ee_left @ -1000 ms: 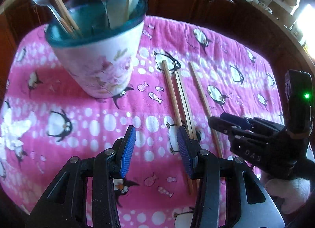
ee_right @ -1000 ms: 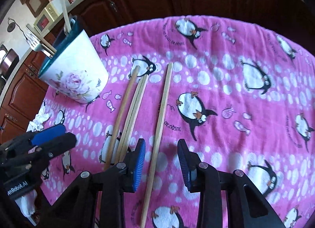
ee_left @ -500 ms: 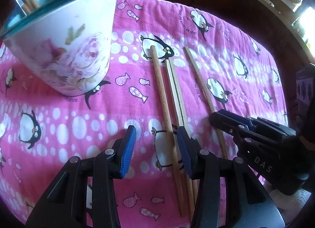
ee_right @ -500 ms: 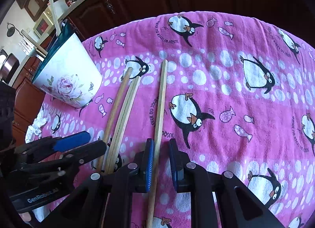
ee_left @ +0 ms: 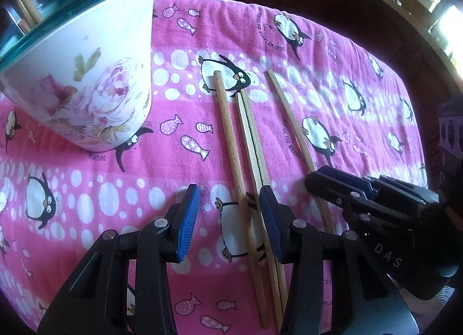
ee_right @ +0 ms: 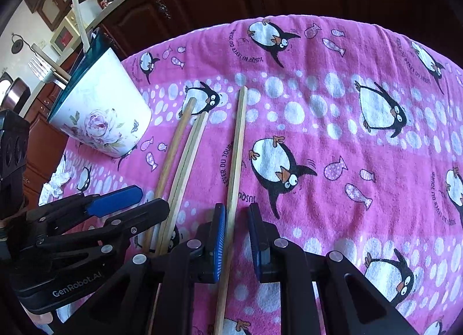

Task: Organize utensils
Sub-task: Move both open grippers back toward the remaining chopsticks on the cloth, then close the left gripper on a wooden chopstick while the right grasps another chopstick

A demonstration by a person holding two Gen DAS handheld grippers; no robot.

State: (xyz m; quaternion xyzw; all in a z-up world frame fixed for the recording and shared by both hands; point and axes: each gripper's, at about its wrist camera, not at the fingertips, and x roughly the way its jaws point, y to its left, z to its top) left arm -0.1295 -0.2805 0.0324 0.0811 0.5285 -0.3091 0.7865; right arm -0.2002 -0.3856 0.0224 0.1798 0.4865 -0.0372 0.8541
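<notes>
Penguin-print towel [ee_right: 361, 144] is spread under everything. Floral utensil cup [ee_left: 86, 80] is stood at far left, ready to receive. Left gripper [ee_left: 228, 219] is held spread over the round chopstick [ee_left: 231, 144]. Right gripper [ee_right: 235, 236] is narrowed around the lone chopstick [ee_right: 235, 149], a gap remaining on one side, presumably for lifting.

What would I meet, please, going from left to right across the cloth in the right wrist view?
Left gripper → floral cup → round wooden chopstick → pale chopstick pair → lone chopstick, which runs between the right gripper's open fingers → bare penguin cloth.
</notes>
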